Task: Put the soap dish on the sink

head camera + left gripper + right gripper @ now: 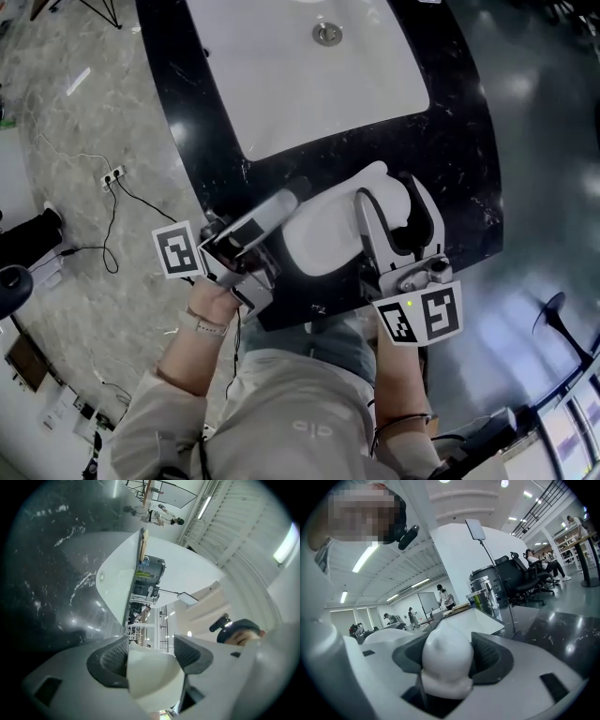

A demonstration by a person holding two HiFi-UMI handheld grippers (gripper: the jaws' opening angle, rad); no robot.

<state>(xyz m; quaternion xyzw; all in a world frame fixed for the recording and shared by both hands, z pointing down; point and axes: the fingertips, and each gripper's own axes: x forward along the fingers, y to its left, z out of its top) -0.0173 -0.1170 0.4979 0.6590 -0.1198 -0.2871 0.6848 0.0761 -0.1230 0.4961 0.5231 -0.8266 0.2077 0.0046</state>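
Note:
A white soap dish (323, 234) hangs over the near edge of the black marble counter (459, 141), in front of the white sink basin (309, 75). My left gripper (289, 204) is shut on the dish's left rim, and my right gripper (389, 202) is shut on its right end. In the left gripper view a white piece of the dish (152, 674) fills the gap between the grey pads (115, 658). The right gripper view has a rounded white part of the dish (446, 660) pinched between its pads (487, 656).
The basin's drain (326, 34) sits at the far end. On the marble floor to the left lie a power strip (112, 175) and cables. Office chairs (525, 576) and a light stand (476, 529) stand beyond the counter.

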